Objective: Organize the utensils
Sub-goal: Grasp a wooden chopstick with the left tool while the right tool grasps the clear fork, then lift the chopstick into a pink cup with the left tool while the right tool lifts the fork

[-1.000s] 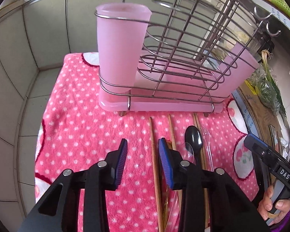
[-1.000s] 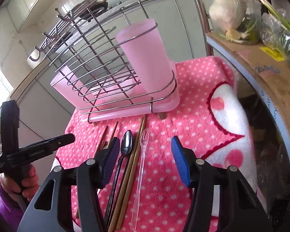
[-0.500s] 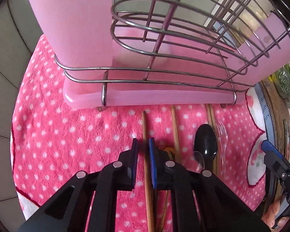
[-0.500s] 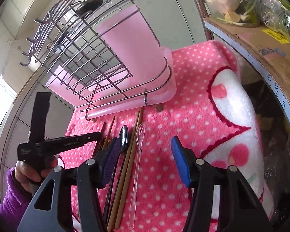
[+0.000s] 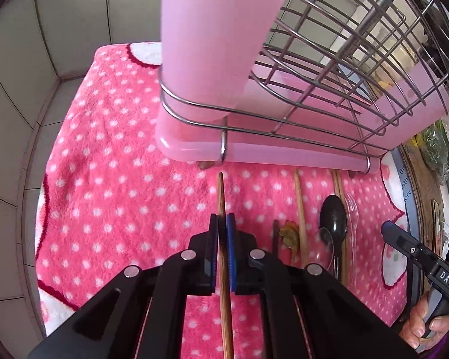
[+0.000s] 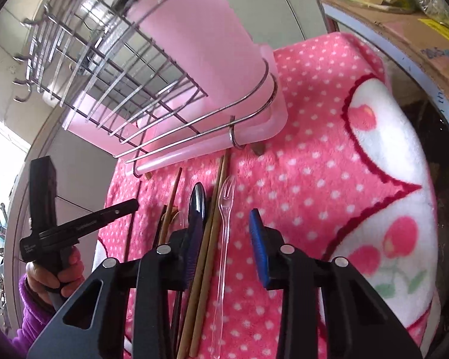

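Note:
My left gripper (image 5: 223, 220) is shut on a wooden chopstick (image 5: 221, 191) that lies on the pink dotted towel (image 5: 110, 203), just in front of the rack. To its right lie more chopsticks (image 5: 299, 203), a black spoon (image 5: 333, 217), a clear spoon (image 5: 326, 240) and a clear fork (image 5: 351, 209). My right gripper (image 6: 226, 234) hovers low with its jaws closing. The clear fork (image 6: 226, 197) and two chopsticks (image 6: 214, 215) lie between them, untouched by the pads. The black spoon (image 6: 198, 200) sits at the left fingertip.
A wire rack (image 5: 329, 74) on a pink drip tray (image 5: 284, 157) holds a tall pink cup (image 5: 212, 39) at each end. Tiled wall lies to the left. A cardboard box (image 6: 419, 39) with greens borders the right. A hand in a purple sleeve (image 6: 36, 296) holds the left gripper.
My left gripper came forward and down toward the rack and shut on the leftmost chopstick. My right gripper sank closer over the fork and chopsticks, and its jaws narrowed.

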`<state>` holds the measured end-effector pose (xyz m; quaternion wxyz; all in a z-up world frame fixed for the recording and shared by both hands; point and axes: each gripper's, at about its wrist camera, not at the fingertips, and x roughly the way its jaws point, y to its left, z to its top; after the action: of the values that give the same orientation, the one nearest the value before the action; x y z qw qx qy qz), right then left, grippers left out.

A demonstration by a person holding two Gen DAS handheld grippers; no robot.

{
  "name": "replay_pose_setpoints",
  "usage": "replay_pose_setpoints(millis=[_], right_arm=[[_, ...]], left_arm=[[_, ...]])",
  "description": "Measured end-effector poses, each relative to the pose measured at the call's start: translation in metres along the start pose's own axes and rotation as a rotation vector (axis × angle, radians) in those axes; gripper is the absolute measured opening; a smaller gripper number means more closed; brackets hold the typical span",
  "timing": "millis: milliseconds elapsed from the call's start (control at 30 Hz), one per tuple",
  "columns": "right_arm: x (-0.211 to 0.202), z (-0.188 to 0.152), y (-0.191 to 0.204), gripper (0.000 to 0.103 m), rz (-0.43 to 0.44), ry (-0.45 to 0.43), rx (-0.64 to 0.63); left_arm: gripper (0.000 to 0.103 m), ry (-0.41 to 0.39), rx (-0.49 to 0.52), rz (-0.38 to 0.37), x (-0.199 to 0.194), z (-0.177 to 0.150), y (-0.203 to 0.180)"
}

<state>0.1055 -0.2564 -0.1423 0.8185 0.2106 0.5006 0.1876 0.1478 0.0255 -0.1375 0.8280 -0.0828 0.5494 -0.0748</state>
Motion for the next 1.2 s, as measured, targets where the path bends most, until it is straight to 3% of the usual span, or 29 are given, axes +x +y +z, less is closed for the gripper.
replay_pose_setpoints(millis=[300, 467, 500, 533, 733, 967, 1200], right_arm=[[0.042, 0.011, 0.018, 0.033, -0.155, 0.060, -0.082], [0.050, 0.017, 0.018, 0.031, -0.127, 0.061, -0.089], [0.050, 0.016, 0.017, 0.020, -0.124, 0.064, -0.090], [0.050, 0.017, 0.016, 0.015, -0.100, 0.067, -0.084], [0.035, 0.015, 0.003, 0.015, -0.040, 0.045, -0.039], [-0.002, 0.009, 0.000, 0.015, 0.010, -0.041, -0.020], [-0.046, 0.001, 0.015, 0.015, 0.035, -0.167, -0.074]], left_arm=[[0.005, 0.031, -0.009, 0.008, 0.007, -0.009, 0.025], [0.005, 0.044, 0.000, -0.001, 0.019, -0.001, 0.018], [0.005, 0.047, 0.000, -0.002, 0.018, 0.000, 0.017], [0.005, 0.048, 0.002, -0.004, 0.019, 0.001, 0.017], [0.005, 0.025, -0.009, -0.031, 0.014, 0.004, 0.014], [0.005, -0.095, -0.010, -0.094, -0.036, -0.008, 0.015], [0.005, -0.291, 0.000, -0.138, -0.096, -0.028, 0.010]])
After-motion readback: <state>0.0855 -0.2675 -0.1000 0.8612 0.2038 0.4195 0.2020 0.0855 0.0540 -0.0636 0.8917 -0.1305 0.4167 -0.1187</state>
